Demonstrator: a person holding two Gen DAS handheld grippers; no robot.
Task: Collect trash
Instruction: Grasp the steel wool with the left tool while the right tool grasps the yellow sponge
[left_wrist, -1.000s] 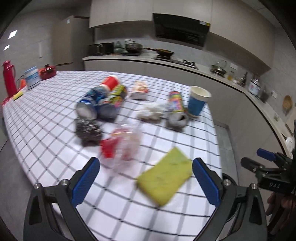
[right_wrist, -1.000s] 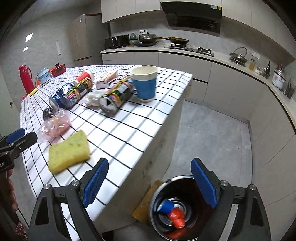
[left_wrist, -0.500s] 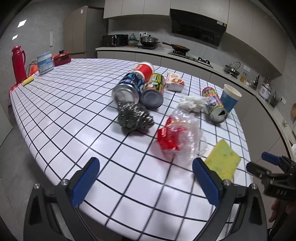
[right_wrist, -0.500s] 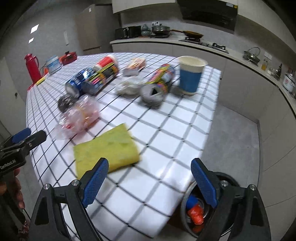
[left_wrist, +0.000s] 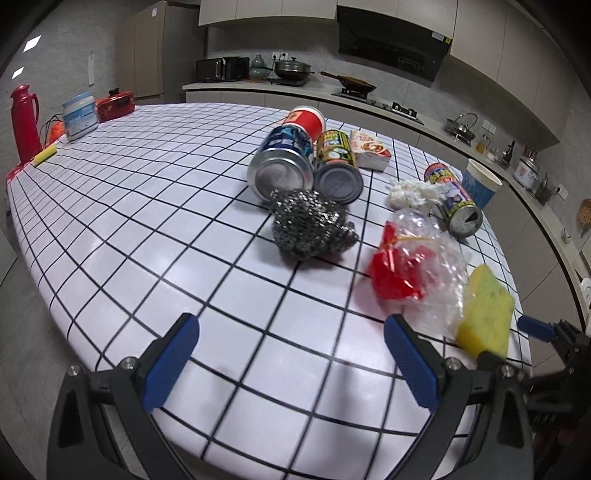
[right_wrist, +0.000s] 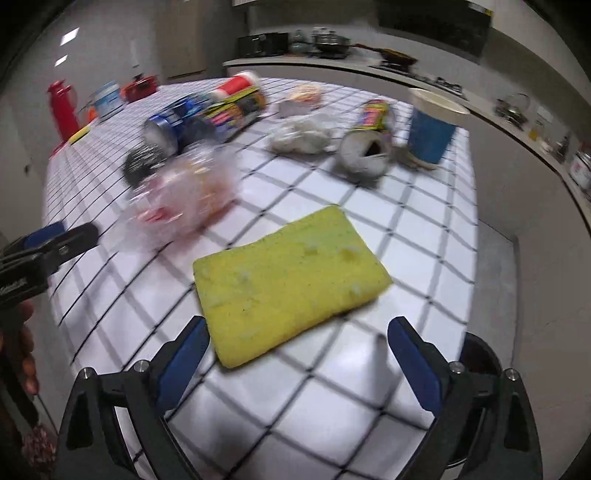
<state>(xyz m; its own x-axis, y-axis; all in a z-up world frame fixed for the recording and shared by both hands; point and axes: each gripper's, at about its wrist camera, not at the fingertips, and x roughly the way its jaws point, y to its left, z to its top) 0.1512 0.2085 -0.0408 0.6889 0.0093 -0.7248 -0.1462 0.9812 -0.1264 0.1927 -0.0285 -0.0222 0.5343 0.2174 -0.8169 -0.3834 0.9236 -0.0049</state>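
The checked desk (left_wrist: 147, 206) carries the trash in a loose cluster. A blue can (left_wrist: 282, 162) and a yellow-labelled can (left_wrist: 336, 162) lie on their sides, ends toward the left camera; a third can (left_wrist: 452, 201) lies with its opened end showing dark — contents cannot be told. The blue paper cup (right_wrist: 430, 127) stands upright. A clear bag (left_wrist: 417, 258) holds something red. The yellow sponge (right_wrist: 291, 280) lies flat just ahead of the right tongs (right_wrist: 295, 354), whose jaws are opening with nothing between them. The left tongs (left_wrist: 288, 354) gape wide over bare desk, empty.
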